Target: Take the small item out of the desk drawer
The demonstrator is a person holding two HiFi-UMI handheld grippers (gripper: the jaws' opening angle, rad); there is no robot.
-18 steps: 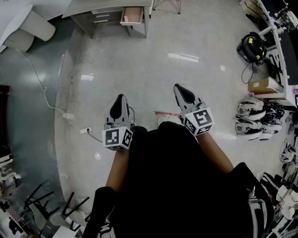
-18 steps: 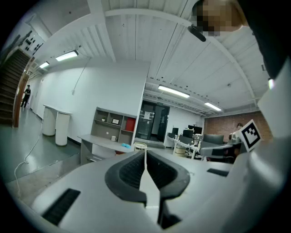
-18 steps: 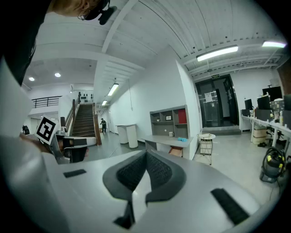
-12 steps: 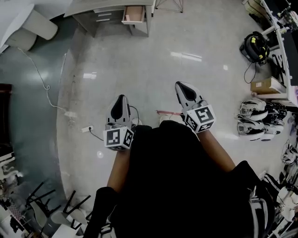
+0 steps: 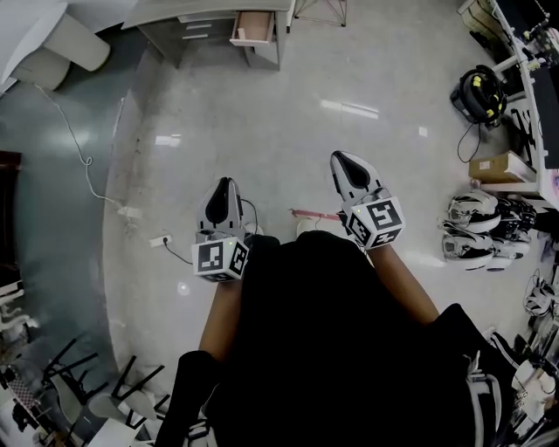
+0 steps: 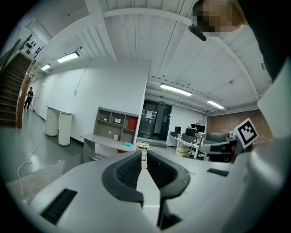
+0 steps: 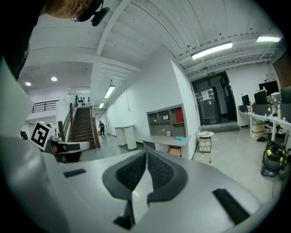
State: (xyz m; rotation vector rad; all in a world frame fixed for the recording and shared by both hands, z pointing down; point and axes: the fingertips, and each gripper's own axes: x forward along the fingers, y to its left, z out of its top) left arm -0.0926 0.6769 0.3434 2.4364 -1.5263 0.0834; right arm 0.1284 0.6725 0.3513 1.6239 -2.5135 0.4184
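Note:
A grey desk (image 5: 210, 17) stands far across the floor at the top of the head view, with one brownish drawer (image 5: 253, 26) pulled open. What lies in that drawer is too small and distant to see. My left gripper (image 5: 227, 182) and right gripper (image 5: 337, 158) are held side by side in front of the person's body, both shut and empty. From the left gripper view, the closed left gripper (image 6: 143, 153) points toward the desk (image 6: 107, 143). In the right gripper view, the desk (image 7: 166, 141) and its open drawer (image 7: 174, 150) lie beyond the closed right gripper (image 7: 146, 153).
A white cable and power strip (image 5: 160, 243) lie on the floor left of my left gripper. A round wire stool (image 7: 204, 135) stands right of the desk. A backpack (image 5: 476, 89), a cardboard box (image 5: 495, 162) and gear (image 5: 476, 227) line the right side. Dark chairs (image 5: 87, 384) sit at bottom left.
The floor and the things at the right have shifted slightly in the head view. Both grippers keep the same places in front of the body and stay shut.

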